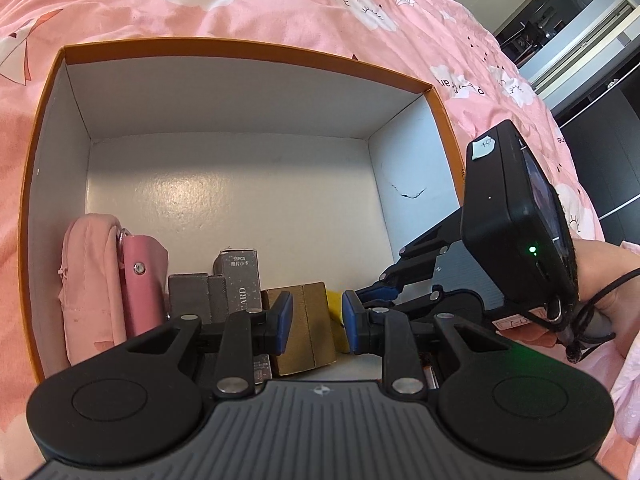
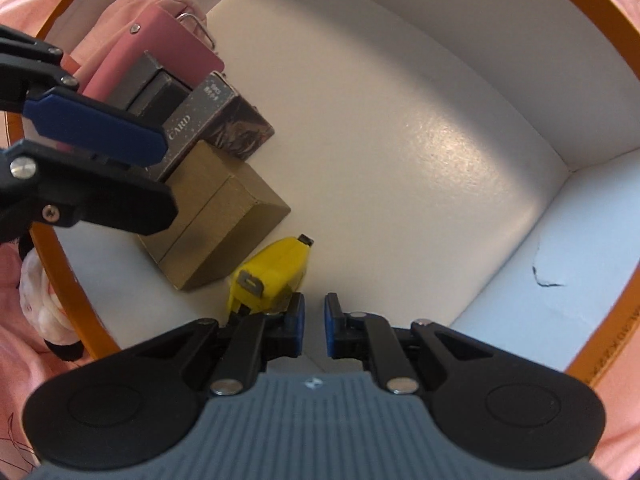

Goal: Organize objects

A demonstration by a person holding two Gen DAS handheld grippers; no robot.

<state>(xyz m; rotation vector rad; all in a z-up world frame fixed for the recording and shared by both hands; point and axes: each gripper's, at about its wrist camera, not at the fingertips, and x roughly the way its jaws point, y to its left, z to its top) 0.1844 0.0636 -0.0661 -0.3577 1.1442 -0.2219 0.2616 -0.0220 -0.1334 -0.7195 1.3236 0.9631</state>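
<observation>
An orange-rimmed box [image 1: 248,46] with white inside lies on a pink bedsheet. Along its near wall stand a pink pouch [image 1: 90,280], a pink case [image 1: 142,284], grey card boxes [image 1: 236,280], a brown cardboard box [image 1: 304,328] and a yellow object [image 2: 274,272]. My left gripper [image 1: 317,322] is open and empty, just above the brown box. My right gripper [image 2: 314,330] is open and empty, its left pad [image 2: 297,328] next to the yellow object. The right gripper's body [image 1: 512,220] shows in the left wrist view; the left gripper's blue finger [image 2: 96,130] shows in the right wrist view.
The far part of the box floor [image 1: 228,196] is bare white. The box's right wall [image 2: 548,276] has a small tear. The pink printed sheet [image 1: 280,4] surrounds the box. Dark furniture [image 1: 592,60] stands beyond the bed at the right.
</observation>
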